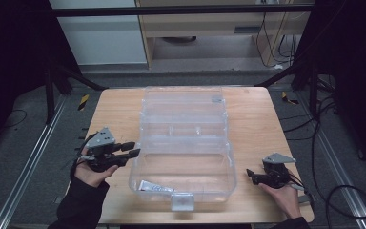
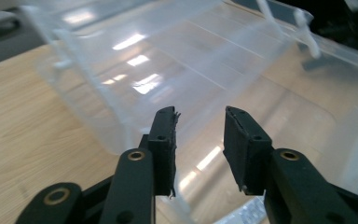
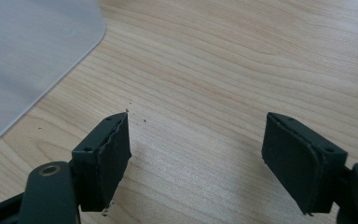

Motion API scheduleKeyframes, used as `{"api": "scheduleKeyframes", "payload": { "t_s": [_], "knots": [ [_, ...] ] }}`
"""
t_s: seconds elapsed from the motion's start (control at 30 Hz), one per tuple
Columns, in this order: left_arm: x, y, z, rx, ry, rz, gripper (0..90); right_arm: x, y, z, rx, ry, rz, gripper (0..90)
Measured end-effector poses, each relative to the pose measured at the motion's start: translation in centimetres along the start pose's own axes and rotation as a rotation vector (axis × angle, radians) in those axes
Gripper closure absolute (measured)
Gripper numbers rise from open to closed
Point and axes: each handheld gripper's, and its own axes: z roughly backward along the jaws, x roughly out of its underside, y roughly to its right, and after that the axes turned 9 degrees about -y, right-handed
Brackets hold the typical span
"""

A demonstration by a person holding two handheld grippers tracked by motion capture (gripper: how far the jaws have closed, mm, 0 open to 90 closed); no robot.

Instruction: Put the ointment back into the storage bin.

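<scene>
A clear plastic box lies open in the middle of the wooden table, its lid folded back flat behind it. A small white tube lies inside at the front left corner. My left gripper hovers at the box's left wall, jaws pointing right toward it. In the left gripper view the left gripper is open with nothing between the pads, facing the box. My right gripper rests low on the table to the right of the box. In its own view the right gripper stands wide open over bare wood.
A latch tab sticks out from the box's front edge. The box's rounded corner lies at the upper left of the right gripper view. Dark floor, metal rails and cables surround the table; a cabinet stands behind it.
</scene>
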Motion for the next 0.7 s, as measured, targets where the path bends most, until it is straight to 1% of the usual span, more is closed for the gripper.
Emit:
{"api": "scheduleKeyframes", "payload": {
  "t_s": [0.03,0.07,0.1,0.13,0.17,0.2,0.23,0.27,0.3,0.33,0.37,0.43,0.5,0.57,0.6,0.63,0.67,0.7],
  "knots": [
    [0.2,-0.2,0.1,-0.02,0.01,0.02,66.4,0.0,0.0,0.0,-0.008,0.007,-0.005,23.6],
    [0.7,-0.6,0.4,-0.053,0.014,0.045,67.2,0.0,0.0,0.0,-0.013,0.011,-0.013,23.7],
    [1.0,-0.9,0.5,-0.077,0.02,0.062,68.1,0.0,0.1,0.1,-0.019,0.015,-0.019,23.7],
    [1.4,-1.2,0.7,-0.099,0.027,0.084,68.8,0.0,0.1,0.1,-0.015,0.018,-0.018,23.6],
    [1.7,-1.4,0.8,-0.114,0.028,0.095,68.8,0.0,0.1,0.2,-0.014,0.014,-0.028,23.6],
    [2.2,-1.7,1.0,-0.132,0.034,0.118,68.9,0.0,0.2,0.2,-0.011,0.017,-0.023,23.6],
    [2.5,-1.9,1.1,-0.143,0.033,0.131,68.8,0.0,0.2,0.2,-0.011,0.017,-0.025,23.6],
    [2.9,-2.1,1.2,-0.175,0.032,0.142,68.7,0.0,0.2,0.2,-0.01,0.017,-0.024,23.6],
    [3.2,-2.3,1.3,-0.197,0.034,0.148,68.7,0.0,0.2,0.2,-0.01,0.015,-0.027,23.6],
    [3.7,-2.5,1.4,-0.212,0.036,0.167,68.1,0.0,0.2,0.2,-0.01,0.015,-0.027,23.5],
    [4.0,-2.6,1.4,-0.227,0.037,0.174,67.5,0.0,0.2,0.2,-0.011,0.015,-0.027,23.4],
    [4.6,-2.9,1.2,-0.258,0.024,0.19,64.3,0.0,0.2,0.2,-0.005,0.019,-0.019,23.2],
    [5.3,-3.3,1.0,-0.295,0.006,0.213,62.6,0.0,0.2,0.2,-0.006,0.02,-0.023,22.8],
    [5.9,-3.7,0.8,-0.331,-0.001,0.234,58.9,0.0,0.2,0.2,-0.006,0.02,-0.023,21.9],
    [6.2,-3.9,0.7,-0.341,-0.005,0.243,55.6,0.0,0.3,0.2,-0.008,0.021,-0.024,21.8],
    [6.6,-4.2,0.5,-0.358,-0.014,0.257,53.3,0.0,0.3,0.2,-0.009,0.023,-0.024,21.9],
    [7.2,-4.5,0.2,-0.383,-0.031,0.261,51.6,0.1,0.3,0.3,-0.008,0.023,-0.029,21.8],
    [7.5,-4.7,0.0,-0.391,-0.041,0.271,49.6,0.0,0.3,0.3,-0.011,0.023,-0.032,21.8]
  ]
}}
